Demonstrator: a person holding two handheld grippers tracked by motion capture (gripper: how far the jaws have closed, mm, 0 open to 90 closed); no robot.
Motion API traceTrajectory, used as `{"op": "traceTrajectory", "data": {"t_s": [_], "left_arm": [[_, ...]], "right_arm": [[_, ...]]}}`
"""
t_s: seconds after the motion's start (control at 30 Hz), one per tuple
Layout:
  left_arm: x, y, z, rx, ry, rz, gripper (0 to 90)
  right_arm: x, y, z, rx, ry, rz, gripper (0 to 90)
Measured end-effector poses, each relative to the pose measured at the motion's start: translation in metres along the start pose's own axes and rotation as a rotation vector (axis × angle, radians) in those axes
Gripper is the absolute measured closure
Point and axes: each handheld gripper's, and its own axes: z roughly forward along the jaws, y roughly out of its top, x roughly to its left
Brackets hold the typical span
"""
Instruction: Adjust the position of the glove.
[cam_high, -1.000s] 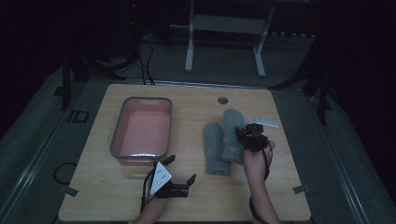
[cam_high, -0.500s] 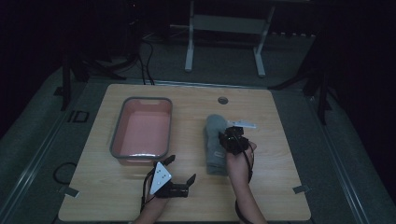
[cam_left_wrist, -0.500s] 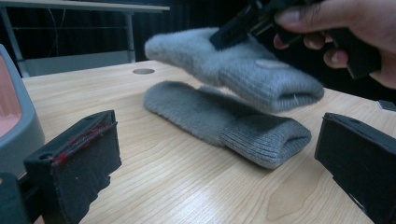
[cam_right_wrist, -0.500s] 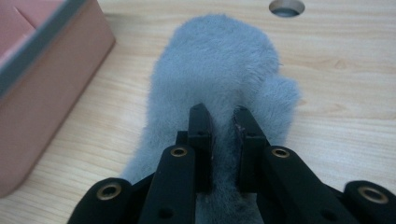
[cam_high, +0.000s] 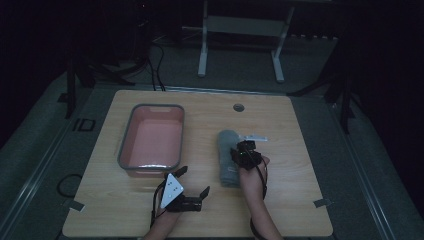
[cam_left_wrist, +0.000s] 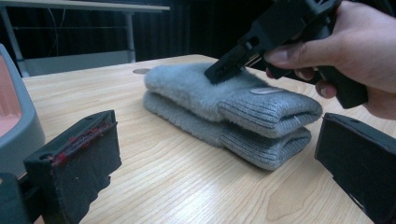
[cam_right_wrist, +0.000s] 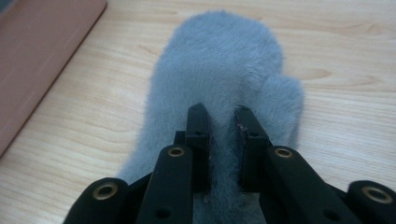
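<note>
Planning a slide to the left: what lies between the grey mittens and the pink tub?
Nothing but bare wood tabletop separates the grey mittens from the pink tub, as the high view shows.

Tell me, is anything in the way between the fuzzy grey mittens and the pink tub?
Nothing visible is. Bare table lies between the stacked mittens and the tub. The right gripper is pinching the top mitten's fuzz.

My wooden desk (cam_high: 210, 107) carried a pink, grey-rimmed tub (cam_high: 151, 139) at left; two stacked grey mittens (cam_high: 229, 157) lay right of it.
</note>
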Motion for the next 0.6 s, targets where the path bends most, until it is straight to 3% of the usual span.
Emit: {"op": "traceTrajectory", "data": {"t_s": [0.37, 0.53, 0.6], "left_arm": [[0.0, 0.0, 0.0, 0.001, 0.001, -0.001, 0.2], [0.0, 0.0, 0.0, 0.003, 0.006, -0.005, 0.2], [0.0, 0.0, 0.0, 0.002, 0.01, -0.003, 0.2]], "right_arm": [[-0.003, -0.009, 0.012, 0.02, 0.015, -0.021, 64.2], [-0.004, -0.006, 0.007, 0.028, 0.036, -0.011, 58.8], [-0.004, -0.002, 0.001, 0.025, 0.046, -0.033, 59.0]]}}
